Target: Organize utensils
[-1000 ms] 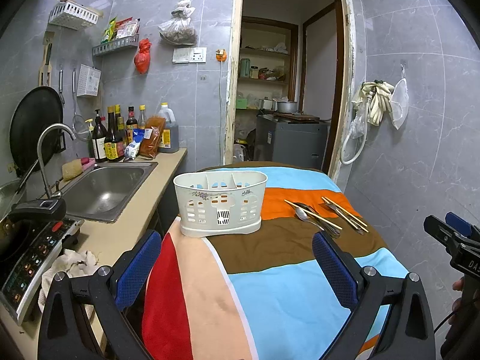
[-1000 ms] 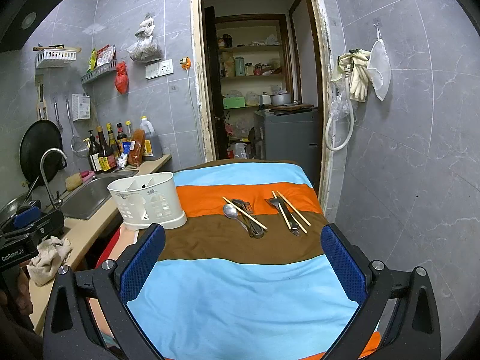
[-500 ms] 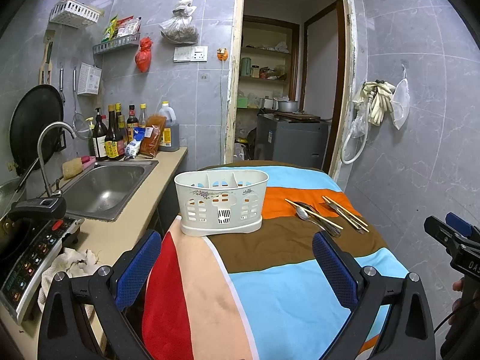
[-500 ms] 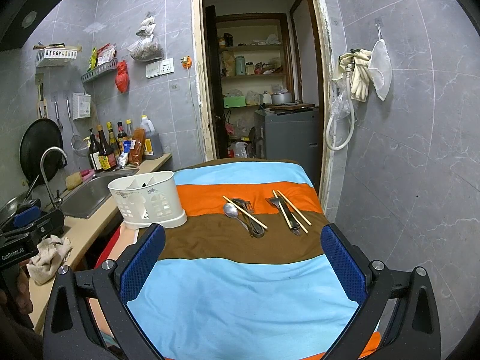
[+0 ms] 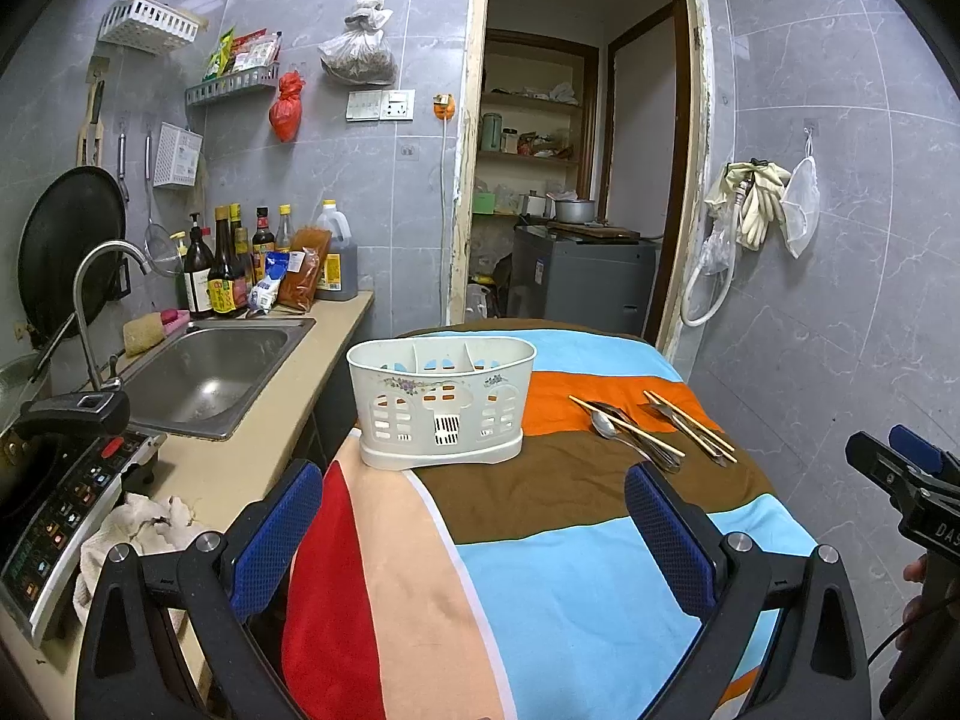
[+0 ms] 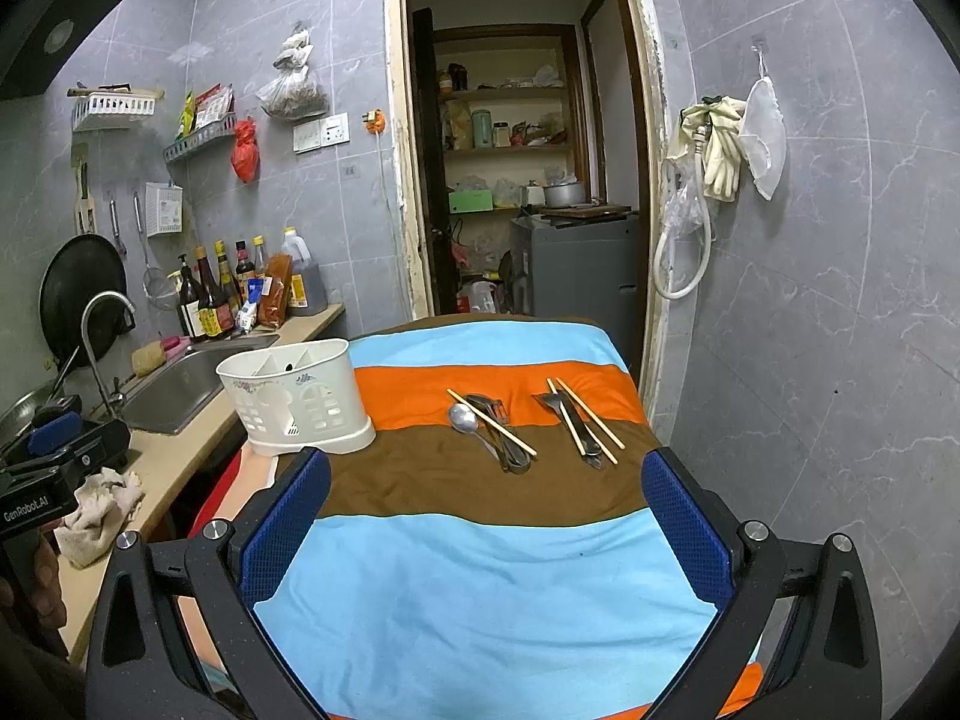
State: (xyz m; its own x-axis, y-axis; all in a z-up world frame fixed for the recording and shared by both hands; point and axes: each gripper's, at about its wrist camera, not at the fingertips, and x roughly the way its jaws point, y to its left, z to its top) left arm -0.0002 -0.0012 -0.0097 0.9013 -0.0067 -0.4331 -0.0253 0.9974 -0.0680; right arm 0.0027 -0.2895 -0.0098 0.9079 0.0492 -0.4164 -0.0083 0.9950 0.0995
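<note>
A white utensil holder (image 5: 441,402) with compartments stands upright on the striped cloth, at its left edge; it also shows in the right wrist view (image 6: 294,399). Two groups of utensils lie to its right: a spoon (image 6: 465,420) with dark utensils and a chopstick (image 6: 492,423), and a fork with two chopsticks (image 6: 579,420). They show in the left wrist view too (image 5: 651,429). My left gripper (image 5: 474,534) is open and empty, short of the holder. My right gripper (image 6: 486,516) is open and empty, short of the utensils.
The table wears a striped cloth (image 6: 480,570). A counter on the left carries a sink (image 5: 204,369), a tap, bottles (image 5: 222,270), a cloth rag (image 5: 138,534) and a cooker (image 5: 54,480). A doorway lies behind the table, and a tiled wall stands close on the right.
Almost nothing has changed. Both grippers stay open, and the views shift only very slightly.
</note>
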